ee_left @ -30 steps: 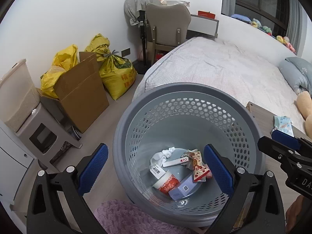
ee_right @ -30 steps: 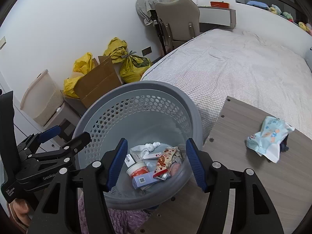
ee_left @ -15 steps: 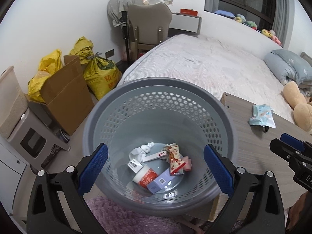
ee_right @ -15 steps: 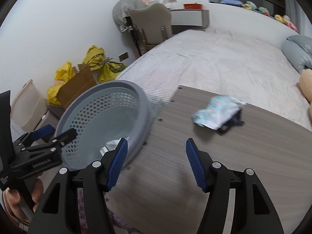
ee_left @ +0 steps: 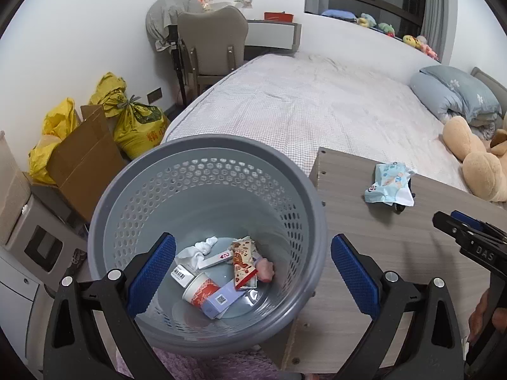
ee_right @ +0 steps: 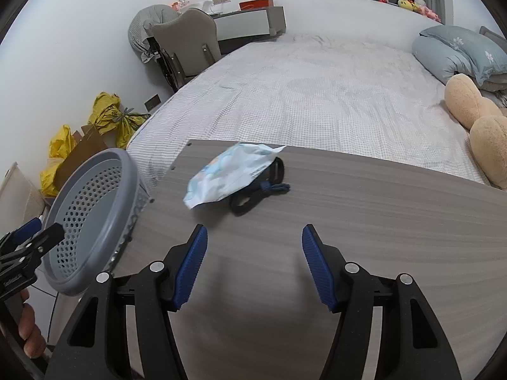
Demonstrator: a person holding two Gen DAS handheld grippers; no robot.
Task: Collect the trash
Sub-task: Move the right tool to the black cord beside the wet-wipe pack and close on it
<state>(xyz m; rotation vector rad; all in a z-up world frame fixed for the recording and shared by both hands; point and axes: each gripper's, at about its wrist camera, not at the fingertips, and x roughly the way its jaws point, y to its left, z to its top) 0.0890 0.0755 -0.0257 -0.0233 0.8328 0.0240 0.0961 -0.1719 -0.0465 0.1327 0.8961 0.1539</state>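
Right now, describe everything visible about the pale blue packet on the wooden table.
The pale blue packet is a crumpled, soft plastic-looking pouch with faint printed pictures, its torn end flared open. It lies flat on the wooden table near the bed-side edge, partly covering a small dark object. Neither gripper touches it.

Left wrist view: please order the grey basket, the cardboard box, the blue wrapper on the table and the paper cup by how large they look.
1. grey basket, though it is nearest the camera
2. cardboard box
3. blue wrapper
4. paper cup, close to the wrapper, so unsure
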